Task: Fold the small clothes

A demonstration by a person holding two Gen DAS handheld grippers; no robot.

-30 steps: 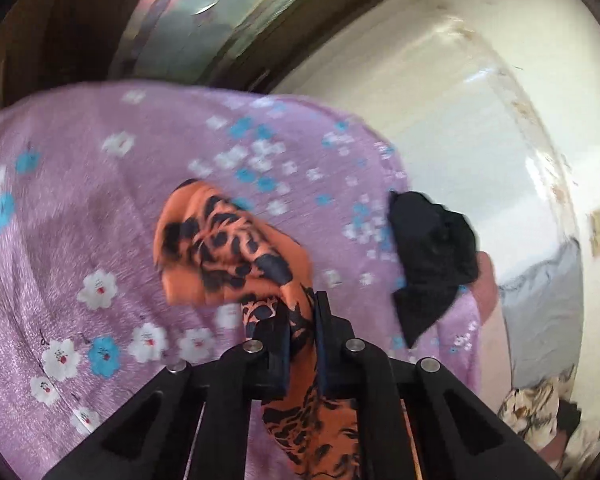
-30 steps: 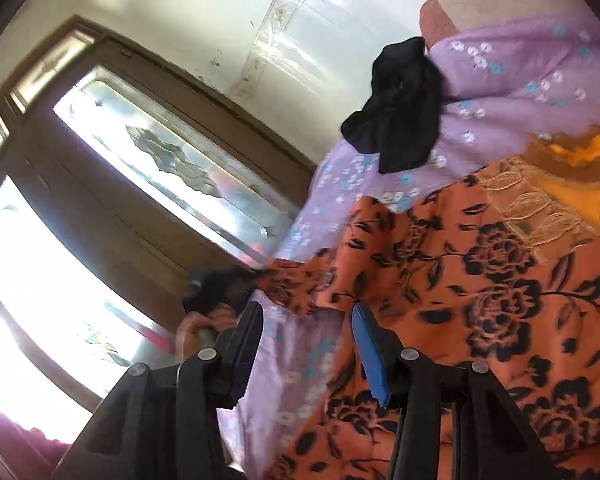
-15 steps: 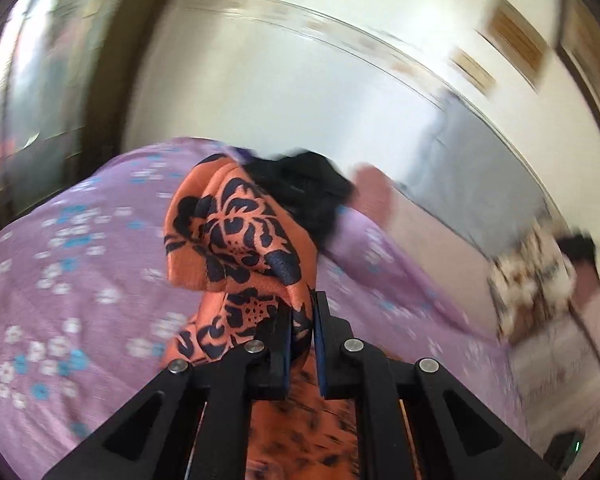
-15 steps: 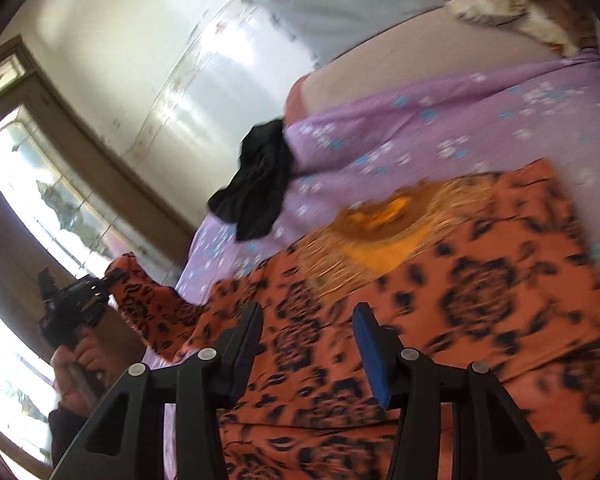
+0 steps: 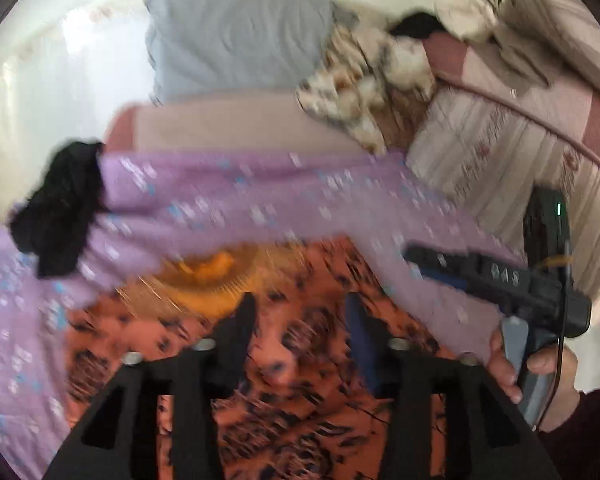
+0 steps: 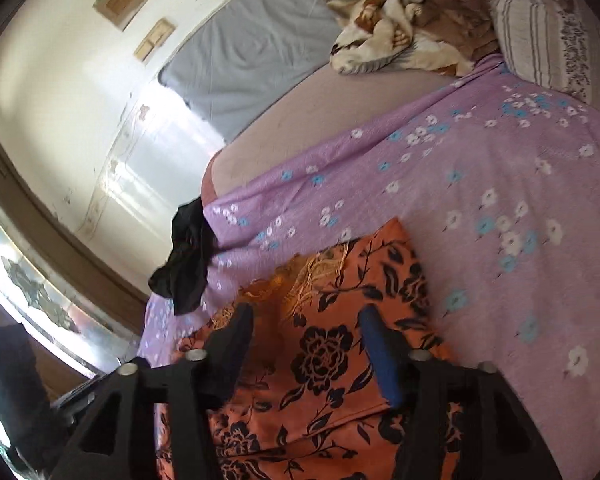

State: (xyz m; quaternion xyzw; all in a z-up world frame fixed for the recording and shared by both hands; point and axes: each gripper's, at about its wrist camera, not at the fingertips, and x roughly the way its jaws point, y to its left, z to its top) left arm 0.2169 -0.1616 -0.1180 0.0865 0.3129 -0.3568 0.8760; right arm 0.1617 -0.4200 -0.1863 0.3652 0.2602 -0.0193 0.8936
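Observation:
An orange garment with black flowers (image 5: 300,360) (image 6: 340,356) lies on the purple flowered sheet (image 5: 236,204) (image 6: 480,200), its gold embroidered neck (image 5: 204,280) (image 6: 312,272) at the far end. My left gripper (image 5: 300,316) is open and empty just above the garment. My right gripper (image 6: 306,320) is open and empty above the garment's folded part; it also shows in the left wrist view (image 5: 500,280), held in a hand at the right. The left wrist view is blurred.
A black garment (image 5: 60,208) (image 6: 188,256) lies at the sheet's far left edge. A grey pillow (image 5: 240,40) (image 6: 252,44), a crumpled patterned cloth (image 5: 372,80) (image 6: 400,20) and a striped pillow (image 5: 500,140) (image 6: 552,24) lie beyond. A window (image 6: 28,280) is at the left.
My left gripper has let go of the orange sleeve and opened, swinging right over the garment. The sleeve now lies folded onto the garment. The right gripper has stayed open.

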